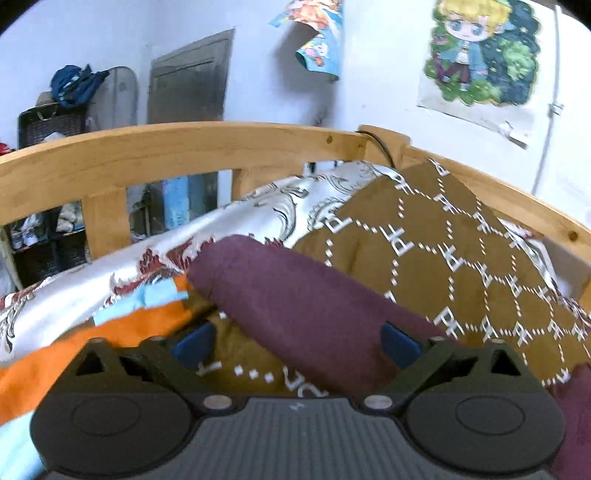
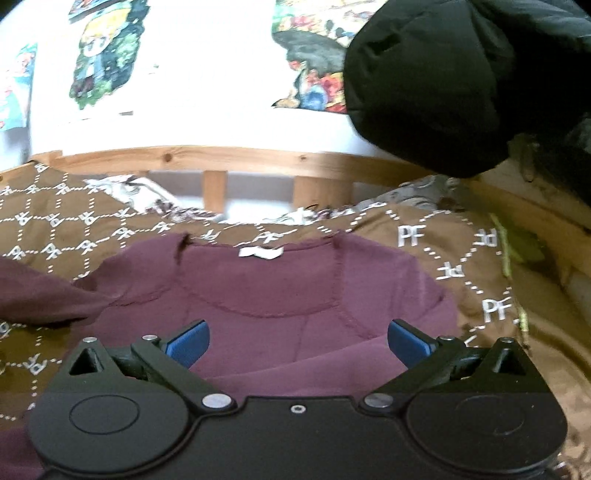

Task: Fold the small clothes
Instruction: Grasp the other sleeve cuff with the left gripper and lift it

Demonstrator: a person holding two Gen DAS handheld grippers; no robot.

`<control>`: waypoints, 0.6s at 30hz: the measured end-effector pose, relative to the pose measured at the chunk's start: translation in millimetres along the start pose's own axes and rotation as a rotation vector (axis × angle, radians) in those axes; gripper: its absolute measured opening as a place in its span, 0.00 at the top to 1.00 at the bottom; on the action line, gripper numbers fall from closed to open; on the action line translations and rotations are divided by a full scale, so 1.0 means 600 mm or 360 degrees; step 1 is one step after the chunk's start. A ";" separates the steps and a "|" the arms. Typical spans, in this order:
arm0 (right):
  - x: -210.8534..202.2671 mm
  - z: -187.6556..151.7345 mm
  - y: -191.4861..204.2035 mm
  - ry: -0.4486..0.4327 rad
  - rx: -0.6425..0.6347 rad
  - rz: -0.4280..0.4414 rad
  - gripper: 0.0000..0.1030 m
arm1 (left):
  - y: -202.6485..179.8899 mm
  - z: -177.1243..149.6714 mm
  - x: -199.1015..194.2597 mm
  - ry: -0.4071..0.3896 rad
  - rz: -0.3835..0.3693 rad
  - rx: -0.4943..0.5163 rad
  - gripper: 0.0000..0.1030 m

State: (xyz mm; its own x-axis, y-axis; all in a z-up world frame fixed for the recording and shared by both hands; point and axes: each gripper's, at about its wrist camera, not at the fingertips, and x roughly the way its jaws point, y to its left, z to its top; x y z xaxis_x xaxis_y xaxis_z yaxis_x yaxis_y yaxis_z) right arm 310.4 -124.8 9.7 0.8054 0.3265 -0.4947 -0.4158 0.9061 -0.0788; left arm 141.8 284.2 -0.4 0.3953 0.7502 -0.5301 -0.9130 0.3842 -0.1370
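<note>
Maroon shirt (image 2: 258, 295) flat on brown bedspread (image 2: 461, 251), neck away, dead ahead of right gripper (image 2: 297, 341), jaws wide, empty; sleeve (image 1: 295, 295) slants up-left between left gripper (image 1: 297, 341) jaws, open, not pinching; right nearer body.

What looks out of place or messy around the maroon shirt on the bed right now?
The maroon shirt lies on the brown patterned blanket with one sleeve flopped out sideways, not tucked in. On the wall, a colourful poster has come loose, its lower edge curling away. Both grippers are open and hold nothing.
</note>
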 end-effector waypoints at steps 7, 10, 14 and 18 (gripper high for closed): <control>-0.008 -0.026 0.008 0.0071 0.0009 0.0036 0.01 | 0.018 -0.002 0.005 -0.0032 -0.0060 -0.0140 0.54; -0.014 -0.046 0.007 0.0125 0.0012 0.0030 0.01 | 0.019 -0.005 0.000 -0.0073 -0.0052 -0.0142 0.82; -0.026 -0.071 0.000 0.0168 0.0019 -0.0030 0.01 | 0.022 -0.004 -0.020 -0.0200 -0.0107 -0.0153 0.95; -0.042 -0.095 -0.021 0.0179 0.0043 -0.0081 0.01 | 0.012 0.003 -0.061 -0.0400 -0.0200 -0.0099 0.96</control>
State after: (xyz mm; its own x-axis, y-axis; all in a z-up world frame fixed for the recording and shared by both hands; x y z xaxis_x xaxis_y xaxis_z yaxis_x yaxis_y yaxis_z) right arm 271.2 -159.5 -26.0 0.7721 0.2487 -0.5849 -0.3627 0.9281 -0.0841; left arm 120.8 260.8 19.6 0.5110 0.8117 -0.2827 -0.8568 0.4545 -0.2437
